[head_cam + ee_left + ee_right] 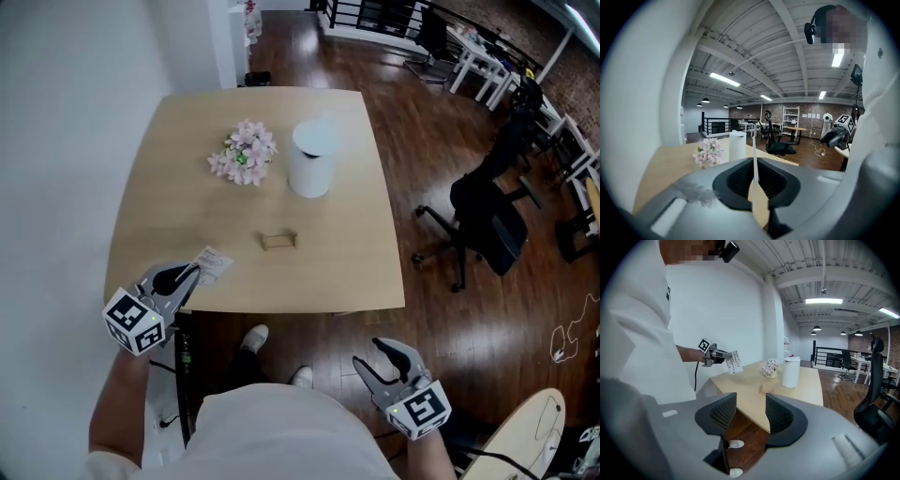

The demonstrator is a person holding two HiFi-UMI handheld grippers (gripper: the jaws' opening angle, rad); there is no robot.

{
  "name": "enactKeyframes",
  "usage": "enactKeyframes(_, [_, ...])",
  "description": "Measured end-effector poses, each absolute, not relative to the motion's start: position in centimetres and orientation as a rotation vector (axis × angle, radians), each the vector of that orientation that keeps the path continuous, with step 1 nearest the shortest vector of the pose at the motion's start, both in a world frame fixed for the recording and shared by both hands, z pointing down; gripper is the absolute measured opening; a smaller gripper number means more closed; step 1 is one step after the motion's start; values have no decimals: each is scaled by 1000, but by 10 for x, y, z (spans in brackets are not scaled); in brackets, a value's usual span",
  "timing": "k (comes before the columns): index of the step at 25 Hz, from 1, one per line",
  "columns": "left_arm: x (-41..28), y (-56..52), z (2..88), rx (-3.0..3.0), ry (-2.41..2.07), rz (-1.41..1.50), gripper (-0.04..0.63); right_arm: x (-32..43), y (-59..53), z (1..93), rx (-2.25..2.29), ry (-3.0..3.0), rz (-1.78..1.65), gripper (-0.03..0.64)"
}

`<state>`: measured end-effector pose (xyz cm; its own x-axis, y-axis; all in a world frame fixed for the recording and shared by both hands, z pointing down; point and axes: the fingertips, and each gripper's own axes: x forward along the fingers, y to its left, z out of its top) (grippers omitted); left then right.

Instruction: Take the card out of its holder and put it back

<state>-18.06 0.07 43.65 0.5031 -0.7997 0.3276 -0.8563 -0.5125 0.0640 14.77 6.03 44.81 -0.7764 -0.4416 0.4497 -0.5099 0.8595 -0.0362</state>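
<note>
left gripper (190,273) jaws pinched tight on card (214,263), card off holder (278,241), well to holder's left and nearer person. holder flat on table (178,178). right gripper (369,354) jaws apart, nothing between, well right of holder, nearer person too.

Holder (277,241) near side open; canister (312,159), flowers (243,153) stand well behind.

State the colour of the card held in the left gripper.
The card is white with small dark print; best seen in the right gripper view.
</note>
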Motion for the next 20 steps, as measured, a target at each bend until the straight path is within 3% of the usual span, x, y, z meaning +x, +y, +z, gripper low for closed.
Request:
enactKeyframes(10, [-169, 40, 432, 2501, -1427, 373, 17, 143, 68, 447, 568, -2622, 191, 199])
enactKeyframes(20, [-127, -56, 418, 2736, -1091, 462, 17, 153, 60, 437, 752, -2557, 245, 199])
